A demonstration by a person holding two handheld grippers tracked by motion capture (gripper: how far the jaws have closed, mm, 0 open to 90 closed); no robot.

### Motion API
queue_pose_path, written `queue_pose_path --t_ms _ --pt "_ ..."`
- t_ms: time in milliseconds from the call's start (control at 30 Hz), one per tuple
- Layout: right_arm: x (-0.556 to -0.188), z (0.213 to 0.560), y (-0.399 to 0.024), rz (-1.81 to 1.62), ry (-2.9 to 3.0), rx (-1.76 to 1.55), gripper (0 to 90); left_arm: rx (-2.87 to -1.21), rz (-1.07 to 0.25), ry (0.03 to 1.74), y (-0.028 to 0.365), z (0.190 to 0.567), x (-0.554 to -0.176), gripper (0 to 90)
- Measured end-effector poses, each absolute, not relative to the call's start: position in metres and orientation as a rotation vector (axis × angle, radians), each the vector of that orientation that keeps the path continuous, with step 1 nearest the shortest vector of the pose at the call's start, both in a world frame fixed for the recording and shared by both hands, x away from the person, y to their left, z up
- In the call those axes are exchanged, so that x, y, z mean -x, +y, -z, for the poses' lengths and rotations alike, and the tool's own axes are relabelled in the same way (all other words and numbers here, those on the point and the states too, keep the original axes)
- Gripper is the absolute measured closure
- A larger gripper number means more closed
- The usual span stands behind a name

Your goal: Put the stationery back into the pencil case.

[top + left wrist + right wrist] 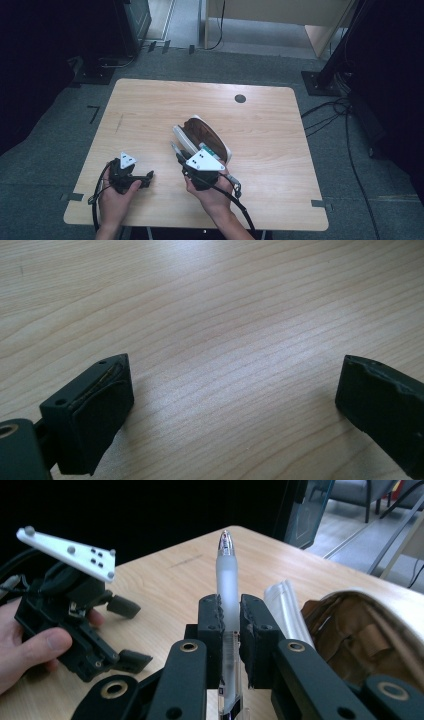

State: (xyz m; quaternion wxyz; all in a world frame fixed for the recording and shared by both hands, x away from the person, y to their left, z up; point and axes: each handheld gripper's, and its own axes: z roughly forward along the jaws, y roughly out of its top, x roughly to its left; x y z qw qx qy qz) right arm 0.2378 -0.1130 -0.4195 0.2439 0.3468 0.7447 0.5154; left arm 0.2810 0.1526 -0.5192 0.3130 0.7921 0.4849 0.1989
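Right gripper (pixel 229 625) pinching translucent pen (pixel 228 585) beside open pouch (pixel 206 136), left gripper (pixel 235 400) jaws spread, well left of pouch

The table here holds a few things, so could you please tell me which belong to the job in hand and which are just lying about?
In the job:
- pen, clamped in the right gripper
- open pouch, white outside, brown inside, right beside it

Idle:
- left gripper, open, resting on the table
- dark round spot near the far edge
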Motion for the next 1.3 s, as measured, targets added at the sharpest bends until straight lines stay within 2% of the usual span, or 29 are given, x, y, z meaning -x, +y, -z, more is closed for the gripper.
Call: queue_pose_path --t_ms 733,1300 --pt "-0.249 0.390 -0.141 -1.418 1.921 -0.973 80.6 -2.090 -0.525 1.279 0.153 0.519 -0.281 2.2" --pt "-0.275 0.401 -0.163 -1.368 1.933 -0.998 80.6 -2.091 -0.522 1.280 0.153 0.519 -0.281 2.3"
